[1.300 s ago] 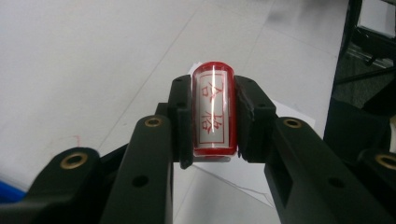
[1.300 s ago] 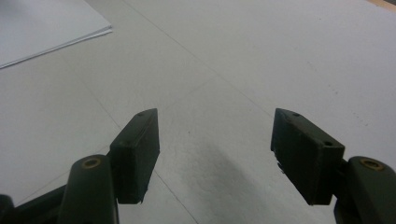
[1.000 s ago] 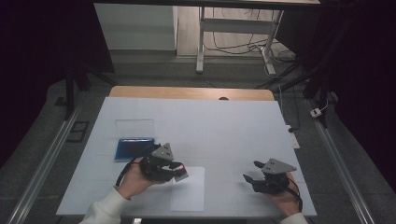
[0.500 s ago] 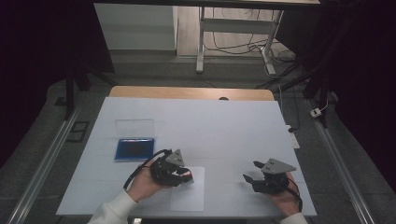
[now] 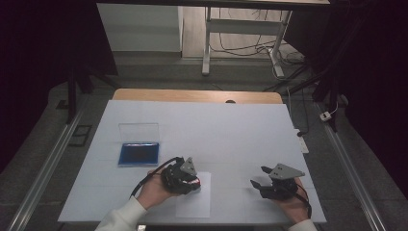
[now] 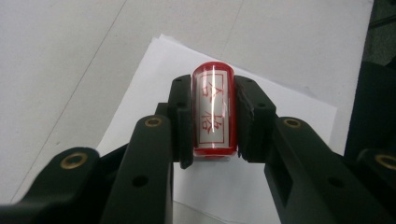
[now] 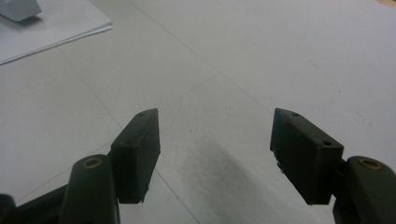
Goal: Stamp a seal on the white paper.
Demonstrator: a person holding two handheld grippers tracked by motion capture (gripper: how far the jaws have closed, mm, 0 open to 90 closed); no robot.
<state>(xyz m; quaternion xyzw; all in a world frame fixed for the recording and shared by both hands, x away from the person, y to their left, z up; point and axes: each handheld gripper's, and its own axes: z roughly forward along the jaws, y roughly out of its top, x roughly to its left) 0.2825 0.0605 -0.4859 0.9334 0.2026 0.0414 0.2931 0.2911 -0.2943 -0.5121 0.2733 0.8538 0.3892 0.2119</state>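
Red stamp [image 6: 213, 112] clamped in the left tool [image 5: 196, 182], long axis pointing out along the jaws, right over the paper sheet [image 5: 195, 202] on the desk [image 5: 231, 130] — right tool [image 5: 256, 185] hanging released, well apart.

The left gripper [image 5: 195, 179], clamping the red stamp [image 6: 213, 112], has moved over the paper sheet [image 5: 195, 202].

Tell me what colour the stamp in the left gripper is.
Red and clear, with red characters on a white label; the stamp shows best in the left gripper view.
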